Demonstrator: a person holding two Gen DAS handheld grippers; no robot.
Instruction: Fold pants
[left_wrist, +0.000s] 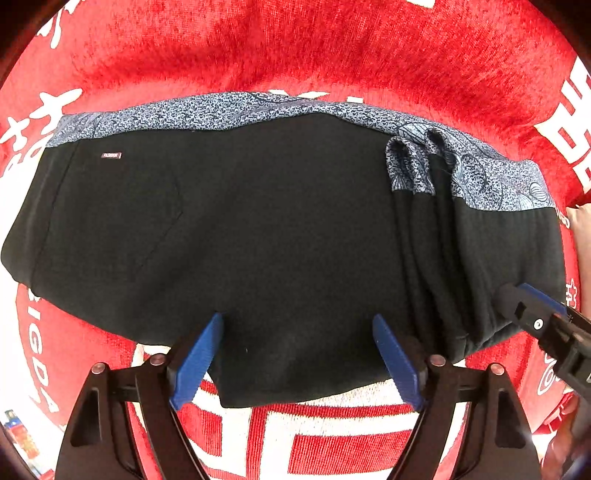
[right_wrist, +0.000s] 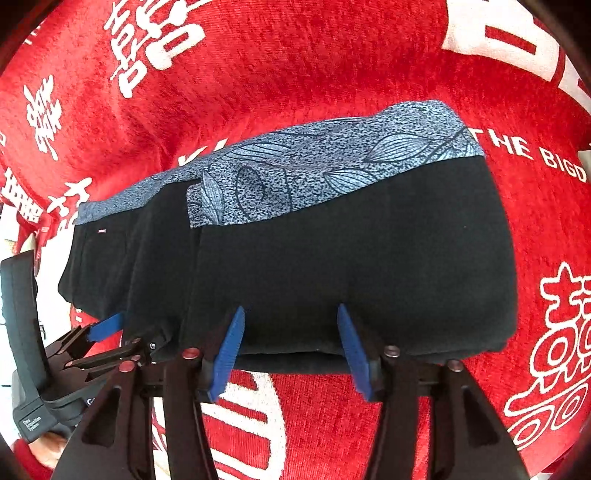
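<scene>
The black pants (left_wrist: 258, 229) with a blue-grey patterned strip along the far edge lie folded into a compact stack on the red cloth. They also show in the right wrist view (right_wrist: 332, 266). My left gripper (left_wrist: 297, 325) is open, its blue pads at the near edge of the stack. My right gripper (right_wrist: 290, 317) is open too, at the near edge of the stack's right part. The right gripper shows at the right of the left wrist view (left_wrist: 535, 314); the left gripper shows at the lower left of the right wrist view (right_wrist: 107, 332).
A red cloth (left_wrist: 332, 55) with white characters and lettering covers the whole surface (right_wrist: 295, 55). A small colourful object (left_wrist: 18, 432) lies at the lower left edge of the left wrist view.
</scene>
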